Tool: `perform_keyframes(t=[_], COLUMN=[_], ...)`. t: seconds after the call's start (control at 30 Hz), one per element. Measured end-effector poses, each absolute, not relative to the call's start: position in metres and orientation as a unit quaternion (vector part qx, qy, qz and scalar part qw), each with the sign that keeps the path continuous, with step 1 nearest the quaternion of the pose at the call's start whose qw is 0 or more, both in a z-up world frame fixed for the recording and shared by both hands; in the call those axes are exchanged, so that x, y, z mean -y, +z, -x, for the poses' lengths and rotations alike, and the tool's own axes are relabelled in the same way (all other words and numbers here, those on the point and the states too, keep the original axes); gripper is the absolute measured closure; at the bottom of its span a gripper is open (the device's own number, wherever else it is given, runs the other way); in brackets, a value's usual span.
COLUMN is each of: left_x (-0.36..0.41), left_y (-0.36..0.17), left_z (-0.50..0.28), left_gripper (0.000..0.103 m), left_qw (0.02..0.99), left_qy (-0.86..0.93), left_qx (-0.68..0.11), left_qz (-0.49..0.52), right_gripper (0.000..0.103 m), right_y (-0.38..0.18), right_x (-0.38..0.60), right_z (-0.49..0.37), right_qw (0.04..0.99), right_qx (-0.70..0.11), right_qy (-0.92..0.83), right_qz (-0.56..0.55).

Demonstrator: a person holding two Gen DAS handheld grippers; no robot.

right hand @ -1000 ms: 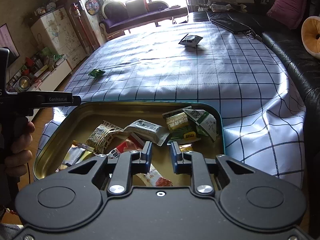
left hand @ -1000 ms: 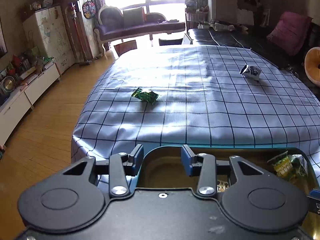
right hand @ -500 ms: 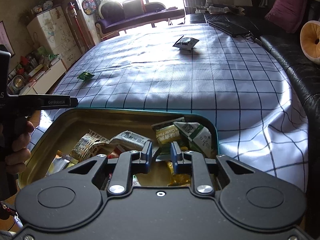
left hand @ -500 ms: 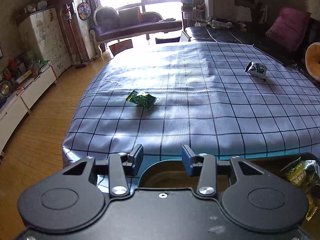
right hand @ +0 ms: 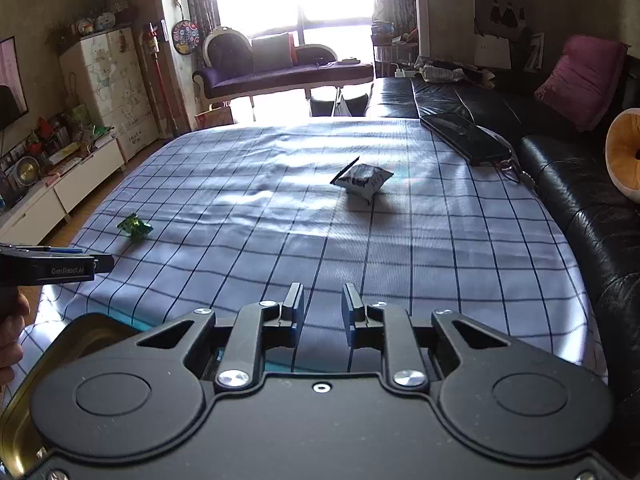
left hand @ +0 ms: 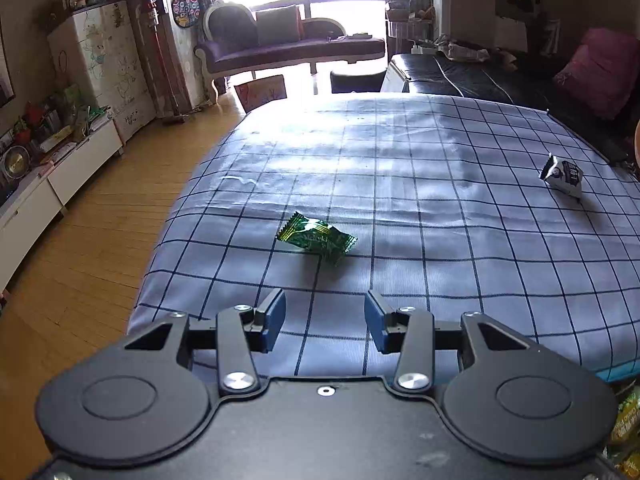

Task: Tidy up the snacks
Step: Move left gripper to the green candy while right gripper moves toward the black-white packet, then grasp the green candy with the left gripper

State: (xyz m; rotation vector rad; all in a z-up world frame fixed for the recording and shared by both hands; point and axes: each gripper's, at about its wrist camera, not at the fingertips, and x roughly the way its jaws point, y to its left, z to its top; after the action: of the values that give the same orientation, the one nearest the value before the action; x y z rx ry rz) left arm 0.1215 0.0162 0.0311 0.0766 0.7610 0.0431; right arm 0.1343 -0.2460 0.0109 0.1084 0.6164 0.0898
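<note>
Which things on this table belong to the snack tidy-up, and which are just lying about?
Job: green candy packet, black-and-white snack packet, gold tin, left gripper, right gripper.
Lying about: black tablet, pink cushion.

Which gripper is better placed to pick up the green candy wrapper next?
Left. The left gripper is open and aimed at the green candy wrapper just ahead; from the right gripper it lies far off to the left.

Both wrist views look low across the checked tabletop [left hand: 440,200] toward the far window. Left view sits near the green packet [left hand: 316,237]; right view faces the white packet [right hand: 362,178]. Both see both packets.
</note>
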Motion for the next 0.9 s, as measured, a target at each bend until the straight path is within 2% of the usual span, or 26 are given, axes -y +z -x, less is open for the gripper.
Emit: perform_keyframes(t=[0.4,0.57,0.73,0.9], left_x=[-0.035,-0.041,-0.044,-0.039], left_y=[0.014,0.012,0.013,0.012], left_z=[-0.189,-0.201,-0.206,-0.218], left_gripper=[0.058,0.054,0.055,0.058], left_qw=[0.908,0.905,0.909,0.912], left_qy=[0.046,0.042,0.041,0.033], left_qx=[-0.417,-0.422,-0.412,-0.406], left_qz=[0.015,0.03,0.044,0.046], right_gripper=[0.073,0.073,0.073,0.069], right_y=[-0.006,-0.02,-0.032,-0.033], right_x=[0.26,0.271,0.279,0.272], right_z=[-0.214,-0.24,-0.249,-0.244], right_qw=[0.961,0.955,0.949,0.955], right_qx=[-0.272,-0.291,-0.301,-0.285], right_qy=[0.017,-0.015,-0.035,-0.045], right_qz=[-0.039,-0.061,-0.092,-0.072])
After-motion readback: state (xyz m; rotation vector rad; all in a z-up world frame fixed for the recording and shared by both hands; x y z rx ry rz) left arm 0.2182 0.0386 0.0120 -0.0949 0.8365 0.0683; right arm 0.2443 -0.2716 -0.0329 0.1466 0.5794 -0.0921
